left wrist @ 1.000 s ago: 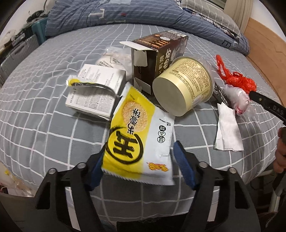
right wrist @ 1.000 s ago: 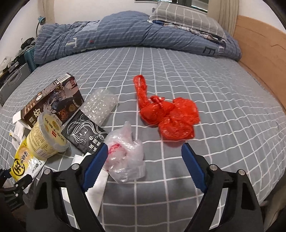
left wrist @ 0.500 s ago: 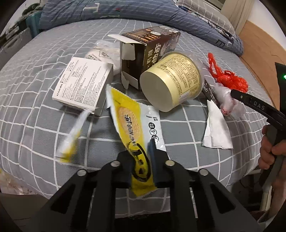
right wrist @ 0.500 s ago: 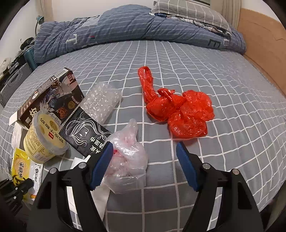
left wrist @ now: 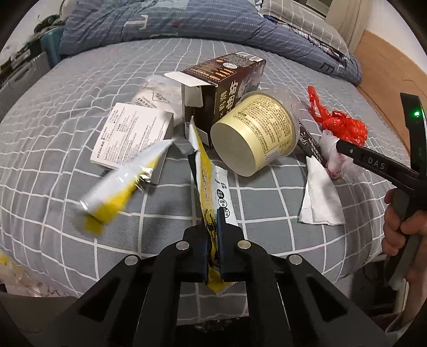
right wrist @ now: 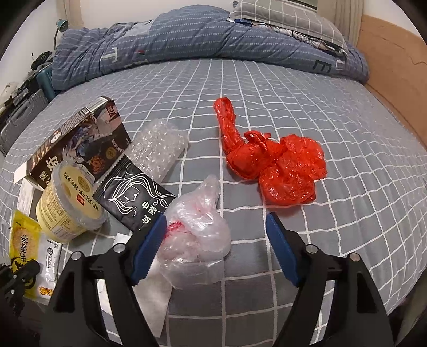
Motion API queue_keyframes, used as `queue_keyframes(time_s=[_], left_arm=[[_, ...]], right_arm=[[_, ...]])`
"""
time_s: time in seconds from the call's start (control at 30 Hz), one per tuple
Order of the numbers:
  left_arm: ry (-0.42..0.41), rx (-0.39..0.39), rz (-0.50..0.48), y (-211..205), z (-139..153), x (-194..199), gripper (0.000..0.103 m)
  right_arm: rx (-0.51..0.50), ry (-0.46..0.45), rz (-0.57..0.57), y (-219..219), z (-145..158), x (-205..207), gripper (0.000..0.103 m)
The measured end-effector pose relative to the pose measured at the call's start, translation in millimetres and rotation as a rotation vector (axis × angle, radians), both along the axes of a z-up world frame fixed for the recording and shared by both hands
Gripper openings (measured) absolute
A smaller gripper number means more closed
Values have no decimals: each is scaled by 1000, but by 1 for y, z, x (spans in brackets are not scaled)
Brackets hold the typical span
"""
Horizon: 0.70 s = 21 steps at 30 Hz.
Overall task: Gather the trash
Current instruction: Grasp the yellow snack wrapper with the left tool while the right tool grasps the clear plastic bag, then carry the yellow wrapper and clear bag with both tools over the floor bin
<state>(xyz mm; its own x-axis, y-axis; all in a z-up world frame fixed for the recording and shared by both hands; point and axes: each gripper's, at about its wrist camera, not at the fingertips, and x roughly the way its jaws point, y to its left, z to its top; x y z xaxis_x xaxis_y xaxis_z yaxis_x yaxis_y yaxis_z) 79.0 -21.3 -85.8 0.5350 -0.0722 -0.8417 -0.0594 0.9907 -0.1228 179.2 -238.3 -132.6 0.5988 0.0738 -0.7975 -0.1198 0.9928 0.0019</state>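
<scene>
My left gripper (left wrist: 212, 237) is shut on a yellow and white snack wrapper (left wrist: 206, 181), held edge-on at the bed's near edge. A second yellow and silver wrapper (left wrist: 120, 178) is blurred in the air to its left. My right gripper (right wrist: 216, 240) is open, its left finger against a crumpled clear plastic bag (right wrist: 196, 229). A red plastic bag (right wrist: 275, 162) lies beyond it. The cream tub (left wrist: 256, 133), the brown carton (left wrist: 226, 85), the white booklet (left wrist: 128, 133) and a white tissue (left wrist: 320, 194) lie on the grey checked bed.
A black sachet (right wrist: 136, 197) and bubble wrap (right wrist: 157, 146) lie left of the clear bag. A rolled blue duvet (right wrist: 186, 34) and pillow (right wrist: 283, 16) lie at the bed's far end. A wooden headboard (right wrist: 395, 61) runs along the right. Clutter stands at the far left.
My left gripper shut on the yellow wrapper and lifted it edge-on; a second yellow wrapper came loose and is falling to the left. My right gripper moved closer to the clear bag.
</scene>
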Motion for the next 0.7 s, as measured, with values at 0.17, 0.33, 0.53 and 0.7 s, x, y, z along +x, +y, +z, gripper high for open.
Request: queue_keyframes(time_s=[0.17,0.33,0.53,0.7], left_arm=[[-11,8,-3,1,4,0,4],[-35,46,-12,-1,9,-1,3],[-47,54,-14,0,15,-3,3],[-57,49,-9,2,22,-7,3]], right_arm=[[-14,21,6,4,-7,2,75],[-18,45,16,7,-13,3,52],[5,34,2,2,-7,0,48],[22,-3,0,0,11,-11,48]])
